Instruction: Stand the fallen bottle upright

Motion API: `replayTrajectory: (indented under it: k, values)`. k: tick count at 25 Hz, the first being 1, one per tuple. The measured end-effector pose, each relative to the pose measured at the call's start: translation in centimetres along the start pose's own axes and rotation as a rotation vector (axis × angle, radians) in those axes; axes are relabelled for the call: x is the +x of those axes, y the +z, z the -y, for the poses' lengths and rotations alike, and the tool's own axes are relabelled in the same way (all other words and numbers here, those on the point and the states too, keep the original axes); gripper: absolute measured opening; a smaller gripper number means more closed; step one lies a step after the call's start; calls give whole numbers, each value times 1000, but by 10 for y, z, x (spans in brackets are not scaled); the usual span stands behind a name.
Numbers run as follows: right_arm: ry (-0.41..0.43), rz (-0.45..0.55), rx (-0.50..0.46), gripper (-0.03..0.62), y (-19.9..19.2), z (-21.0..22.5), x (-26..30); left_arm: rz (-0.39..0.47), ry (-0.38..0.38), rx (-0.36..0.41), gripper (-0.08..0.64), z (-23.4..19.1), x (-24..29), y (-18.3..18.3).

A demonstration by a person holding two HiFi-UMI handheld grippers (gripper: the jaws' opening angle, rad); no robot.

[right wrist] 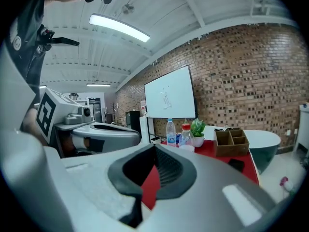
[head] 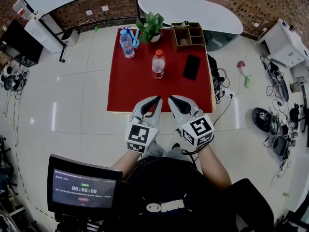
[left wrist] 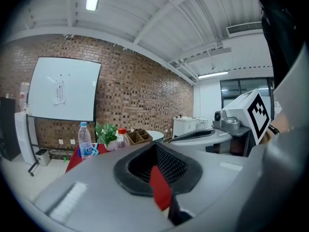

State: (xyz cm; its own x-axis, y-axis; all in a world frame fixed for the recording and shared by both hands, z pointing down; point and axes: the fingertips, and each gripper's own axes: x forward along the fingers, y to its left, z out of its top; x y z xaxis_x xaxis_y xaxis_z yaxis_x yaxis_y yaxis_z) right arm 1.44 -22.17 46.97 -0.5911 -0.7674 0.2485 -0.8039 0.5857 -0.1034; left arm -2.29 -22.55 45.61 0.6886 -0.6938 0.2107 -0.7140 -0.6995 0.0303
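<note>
Left tongs and right tongs are closed, empty, side by side at the near tabletop edge. Red-cap bottle stands mid-tabletop, axis vertical, dead ahead, slightly nearer the left. Blue-cap bottle is upright too; none looks fallen.

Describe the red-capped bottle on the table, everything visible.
The red-capped bottle is clear plastic with a red label round its lower body. It stands upright near the middle of the red table, to the left of the black phone and apart from it, touching nothing but the tabletop.
</note>
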Motion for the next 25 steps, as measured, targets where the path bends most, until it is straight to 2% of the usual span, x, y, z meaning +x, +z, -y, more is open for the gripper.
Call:
replayTrajectory:
  k: [6,11,18,25]
  values:
    - [29,13,-6,3,-4,-18,-32,1,45,2,6,28,-30,-6]
    - [59,30,-7,3,-19,-31,-91,-4,87,11,6,85,-56,-17]
    - [78,69,-11,3,-35,-57,-187,17,99,26,6,181,-94,-16]
    - [98,88,-20,3,-37,-99,-242,43,99,54,6,232,-136,-3]
